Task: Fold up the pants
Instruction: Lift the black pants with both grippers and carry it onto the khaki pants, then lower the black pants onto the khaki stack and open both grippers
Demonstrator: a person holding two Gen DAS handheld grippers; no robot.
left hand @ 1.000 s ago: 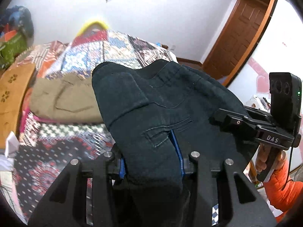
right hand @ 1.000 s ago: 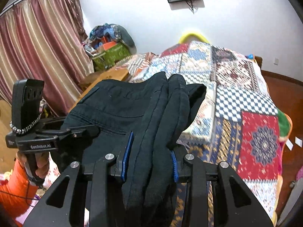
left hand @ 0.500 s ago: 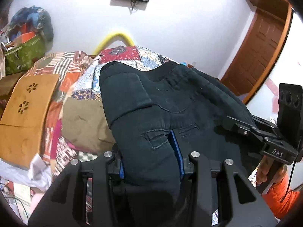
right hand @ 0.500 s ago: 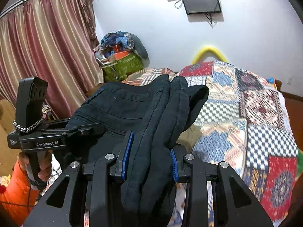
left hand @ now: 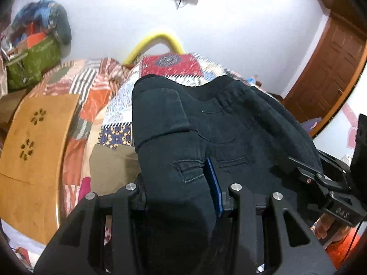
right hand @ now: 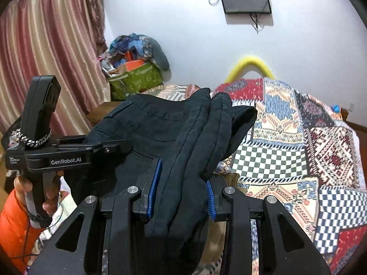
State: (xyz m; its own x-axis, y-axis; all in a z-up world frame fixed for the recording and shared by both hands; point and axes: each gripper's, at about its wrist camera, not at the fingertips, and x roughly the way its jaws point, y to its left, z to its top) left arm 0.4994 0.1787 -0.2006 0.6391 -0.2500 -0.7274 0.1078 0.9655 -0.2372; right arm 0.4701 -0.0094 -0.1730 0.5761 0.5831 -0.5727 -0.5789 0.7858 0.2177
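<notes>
A pair of dark navy pants [left hand: 229,123] hangs folded in the air over the patchwork bed, held at both ends. My left gripper [left hand: 181,183] is shut on a thick bunch of the cloth near a back pocket. My right gripper [right hand: 181,183] is shut on the bundled legs of the pants [right hand: 195,137], blue pads pressing from both sides. In the left wrist view the right gripper [left hand: 321,178] sits at the right edge; in the right wrist view the left gripper [right hand: 91,149] reaches into the cloth from the left. Both sets of fingertips are hidden by fabric.
A patchwork quilt [right hand: 298,137] covers the bed below. Olive-brown folded pants [left hand: 110,167] lie on it. A wooden board [left hand: 34,149] lies at the left, a cluttered green bag [right hand: 135,78] by the curtain [right hand: 45,57], a door [left hand: 328,68] at the right.
Both grippers have carried the dark pants sideways along the bed toward its head end. The wooden board and the olive pants have come closer in the left wrist view. The grips are unchanged.
</notes>
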